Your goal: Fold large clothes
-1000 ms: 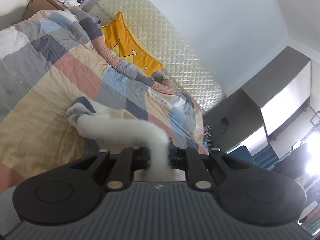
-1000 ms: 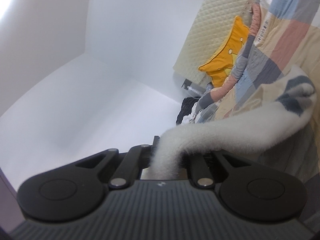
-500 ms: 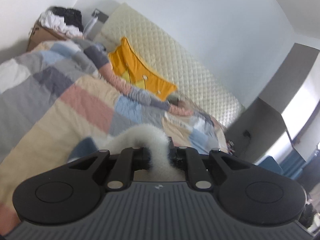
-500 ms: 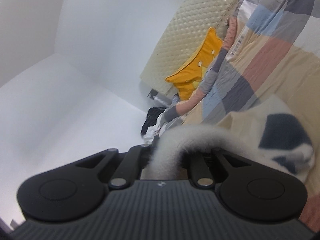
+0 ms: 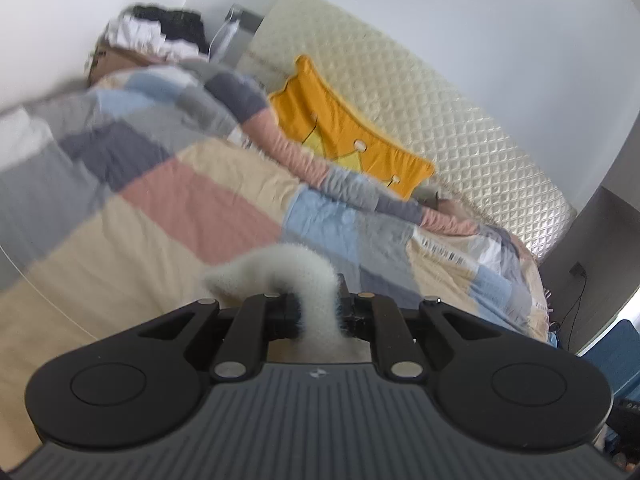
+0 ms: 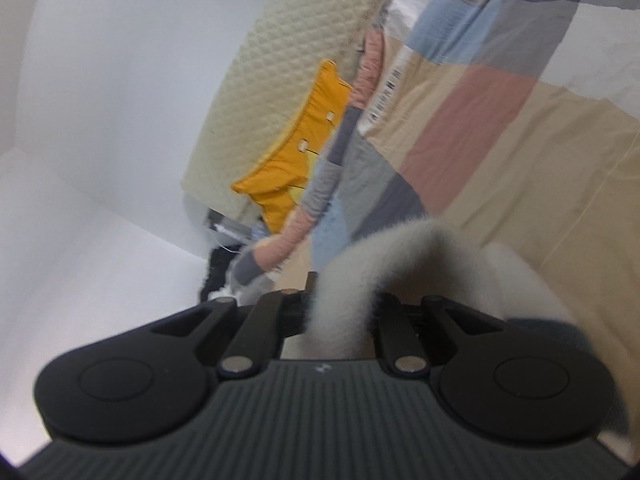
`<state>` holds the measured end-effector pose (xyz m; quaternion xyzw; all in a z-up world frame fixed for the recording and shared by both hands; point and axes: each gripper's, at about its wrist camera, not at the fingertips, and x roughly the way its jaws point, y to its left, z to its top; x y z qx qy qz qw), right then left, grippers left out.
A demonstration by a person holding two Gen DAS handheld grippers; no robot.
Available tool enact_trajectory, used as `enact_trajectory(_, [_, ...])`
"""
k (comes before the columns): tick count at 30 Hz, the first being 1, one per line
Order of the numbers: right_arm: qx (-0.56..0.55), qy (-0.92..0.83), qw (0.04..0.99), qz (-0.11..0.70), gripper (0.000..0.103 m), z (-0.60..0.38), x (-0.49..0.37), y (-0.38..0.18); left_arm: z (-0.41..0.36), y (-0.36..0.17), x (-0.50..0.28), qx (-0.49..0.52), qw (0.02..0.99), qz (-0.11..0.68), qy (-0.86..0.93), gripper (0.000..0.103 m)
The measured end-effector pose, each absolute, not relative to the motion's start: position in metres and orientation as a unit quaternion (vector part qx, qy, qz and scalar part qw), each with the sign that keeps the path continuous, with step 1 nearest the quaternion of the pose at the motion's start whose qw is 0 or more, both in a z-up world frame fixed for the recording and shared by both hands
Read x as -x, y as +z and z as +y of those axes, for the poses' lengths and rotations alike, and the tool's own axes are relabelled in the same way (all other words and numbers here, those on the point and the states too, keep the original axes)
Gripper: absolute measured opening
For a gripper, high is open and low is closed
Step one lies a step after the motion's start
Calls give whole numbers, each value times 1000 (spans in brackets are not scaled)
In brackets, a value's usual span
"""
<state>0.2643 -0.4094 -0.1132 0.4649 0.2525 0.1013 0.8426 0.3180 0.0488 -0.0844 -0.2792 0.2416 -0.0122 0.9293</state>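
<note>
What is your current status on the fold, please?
Left claw, right claw both shut on fuzzy white garment. Garment over patchwork quilt. Nothing in the way.

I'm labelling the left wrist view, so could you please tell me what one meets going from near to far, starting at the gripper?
left gripper shut on the fluffy white garment → patchwork quilt → yellow crown cushion → quilted cream headboard → white wall
</note>
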Motion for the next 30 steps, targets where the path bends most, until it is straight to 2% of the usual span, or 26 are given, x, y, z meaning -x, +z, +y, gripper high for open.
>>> enact_trajectory(9, [-452,74,838,295,12,-409,-319,-166,55,-153,-402,269,916,299,8,15])
enact_trajectory(14, [-497,55,806,317,12,-418,-333,-208,58,-198,-429,281,900,332,16,19])
enact_trajectory(19, [-518,60,792,317,14,-420,-331,-210,55,-201,-426,270,905,330,8,21])
enact_trajectory(20, [-510,60,795,322,16,-418,-330,-207,55,-199,-423,269,905,329,4,27])
enact_trajectory(22, [-495,65,803,327,28,-414,-328,-201,55,-196,-416,278,903,327,-13,46])
enact_trajectory(23, [-487,69,807,326,41,-411,-326,-196,55,-194,-412,288,901,323,-20,58])
enact_trajectory(24, [-478,71,813,325,51,-409,-323,-191,56,-191,-407,294,901,317,-20,61])
enact_trajectory(26, [-458,76,826,318,60,-401,-316,-178,56,-180,-390,299,901,313,-19,61])
enact_trajectory(30, [-426,98,847,304,60,-384,-297,-156,49,-167,-356,308,903,299,-30,61])
